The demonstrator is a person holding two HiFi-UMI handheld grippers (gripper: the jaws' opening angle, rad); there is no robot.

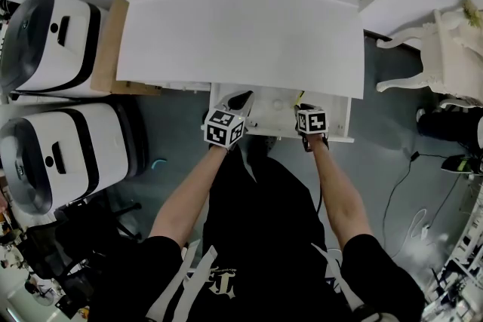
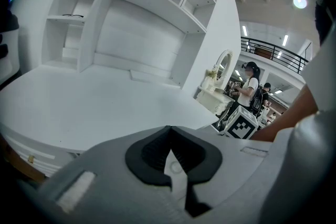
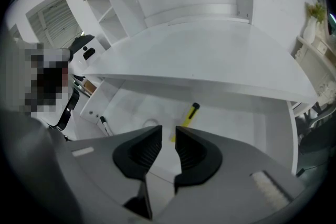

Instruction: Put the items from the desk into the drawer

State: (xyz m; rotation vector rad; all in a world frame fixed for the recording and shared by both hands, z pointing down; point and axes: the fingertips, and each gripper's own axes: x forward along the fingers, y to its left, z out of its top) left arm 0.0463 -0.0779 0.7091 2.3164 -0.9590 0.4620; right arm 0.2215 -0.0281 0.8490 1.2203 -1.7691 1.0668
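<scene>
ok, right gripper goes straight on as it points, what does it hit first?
Probably the bare floor of the open drawer. The right gripper, jaws apart and empty, aims down into it; the yellow pen lies just past that line, so depth could shift this.

One yellow pen, one black marker

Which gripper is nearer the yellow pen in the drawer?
Right. The right gripper hangs above the drawer, the yellow pen just beyond its jaws; the left gripper is at the drawer's left end, farther away.
</scene>
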